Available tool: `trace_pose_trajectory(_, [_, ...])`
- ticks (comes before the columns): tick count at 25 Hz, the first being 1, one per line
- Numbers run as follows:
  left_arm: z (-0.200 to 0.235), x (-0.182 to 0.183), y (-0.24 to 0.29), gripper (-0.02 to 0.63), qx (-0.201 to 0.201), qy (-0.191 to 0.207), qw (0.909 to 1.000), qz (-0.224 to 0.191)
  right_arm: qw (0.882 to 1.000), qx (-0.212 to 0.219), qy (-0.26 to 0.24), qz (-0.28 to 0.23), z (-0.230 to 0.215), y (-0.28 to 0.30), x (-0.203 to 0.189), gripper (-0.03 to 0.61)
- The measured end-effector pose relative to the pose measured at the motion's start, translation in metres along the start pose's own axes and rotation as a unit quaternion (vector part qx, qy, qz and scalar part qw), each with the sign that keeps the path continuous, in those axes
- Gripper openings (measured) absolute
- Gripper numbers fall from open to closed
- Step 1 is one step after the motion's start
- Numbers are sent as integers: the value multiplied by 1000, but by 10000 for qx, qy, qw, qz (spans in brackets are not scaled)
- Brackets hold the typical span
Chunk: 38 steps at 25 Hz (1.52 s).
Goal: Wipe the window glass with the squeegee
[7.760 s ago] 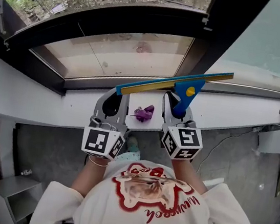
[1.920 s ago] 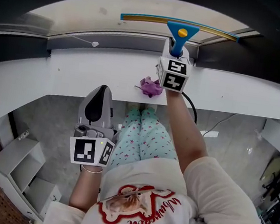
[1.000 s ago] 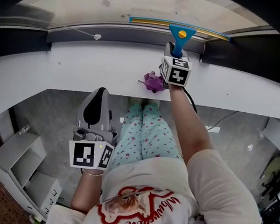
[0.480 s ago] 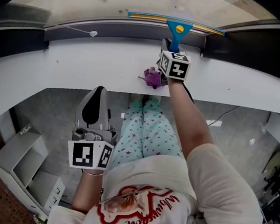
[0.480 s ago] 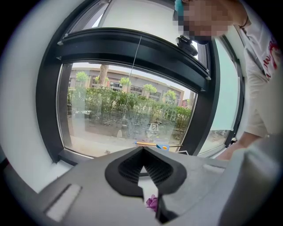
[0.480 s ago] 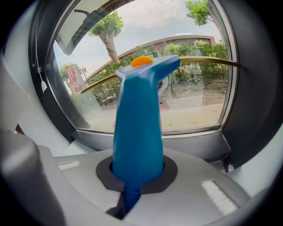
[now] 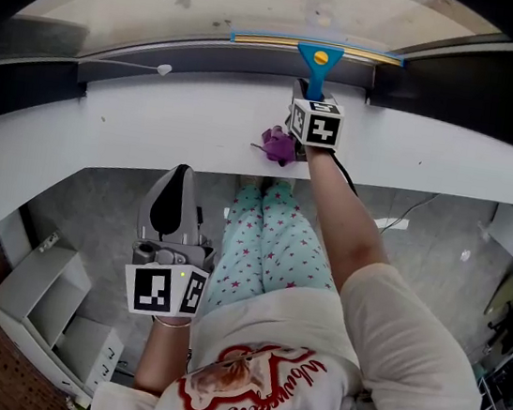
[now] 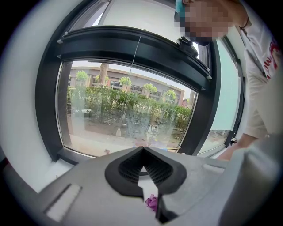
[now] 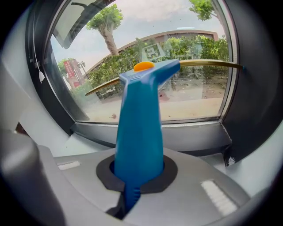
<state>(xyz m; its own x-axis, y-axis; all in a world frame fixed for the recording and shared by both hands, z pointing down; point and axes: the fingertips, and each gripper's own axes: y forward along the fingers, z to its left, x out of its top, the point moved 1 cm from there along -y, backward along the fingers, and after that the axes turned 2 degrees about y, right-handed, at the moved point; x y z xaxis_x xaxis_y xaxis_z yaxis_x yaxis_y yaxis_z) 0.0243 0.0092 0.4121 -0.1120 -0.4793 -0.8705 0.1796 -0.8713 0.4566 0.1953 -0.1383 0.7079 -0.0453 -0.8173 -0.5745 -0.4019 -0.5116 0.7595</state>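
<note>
The right gripper (image 9: 137,176) is clenched on the blue handle of the squeegee (image 9: 139,132), the handle standing up between the jaws with its orange knob at the top. In the head view the squeegee (image 7: 315,58) is held out past the white window sill (image 7: 155,119), and its long yellow-edged blade lies level across the low part of the window glass (image 7: 265,6), just above the dark bottom frame. It appears to be against the pane, though contact cannot be confirmed.

The left gripper (image 7: 179,184) hangs back over the floor, well apart from the window; its jaws are together with nothing between them (the left gripper view shows only sill and a purple cloth (image 8: 151,202) beyond them). That cloth (image 7: 276,143) lies on the sill just beside the right gripper.

The wiping stroke itself looks to be in hand, near its lower end. The next move likely calls for finishing down to the frame with even pressure, then lifting the blade and resetting it higher on an unwiped strip.
</note>
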Motion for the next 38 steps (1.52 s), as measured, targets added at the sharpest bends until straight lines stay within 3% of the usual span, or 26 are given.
trace_pose_trajectory(10, [-3, -2, 2, 0, 35, -14, 10000, 65, 9995, 27, -51, 303, -10, 12, -18, 28])
trace_pose_trajectory(26, [-17, -1, -6, 0, 66, -20, 10000, 29, 9940, 411, -84, 1007, -14, 21, -34, 26])
trace_pose_trajectory(38, [-18, -11, -17, 0, 223, -58, 9997, 82, 9824, 1500, 147, 1106, -1, 23, -40, 26])
